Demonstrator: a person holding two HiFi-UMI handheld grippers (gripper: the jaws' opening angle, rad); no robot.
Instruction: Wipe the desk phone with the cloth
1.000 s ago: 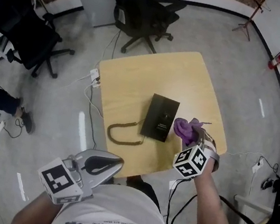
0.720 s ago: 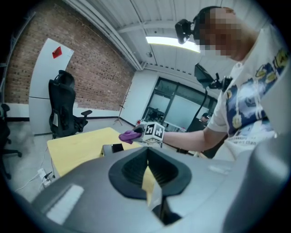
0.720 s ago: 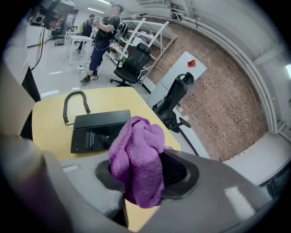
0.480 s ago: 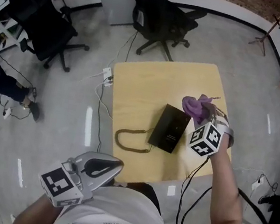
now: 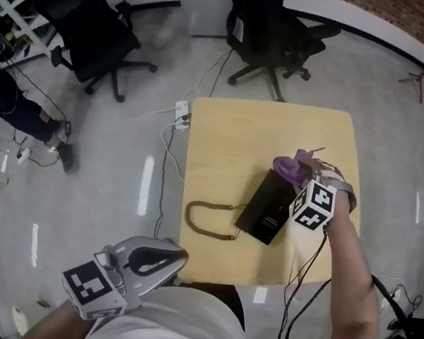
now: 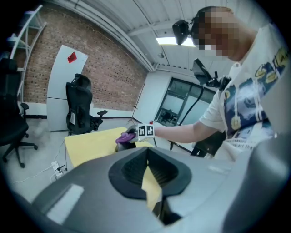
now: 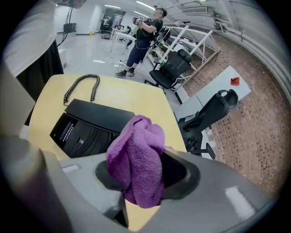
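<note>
- Right gripper (image 5: 304, 179) – jaws clamped on one bunched purple cloth (image 5: 287, 167), at the far end of the one flat black desk phone (image 5: 270, 207).
- One coiled cord (image 5: 207, 219) lies beside the phone on the square yellow wooden table (image 5: 225, 143).
- Left gripper (image 5: 172, 255) – jaws together, empty, off the table.
- Two black office chairs (image 5: 275, 21) (image 5: 92, 22) stand beyond.

Light wood table (image 5: 225, 143) under right gripper (image 5: 304, 179). Glossy grey floor (image 5: 88, 183) all round. Black office chair (image 5: 275, 21) beyond gripper, second chair (image 5: 90, 30) far to its left. Brick wall (image 6: 45, 59) behind chairs. Ceiling strip light (image 6: 170, 41) on.
</note>
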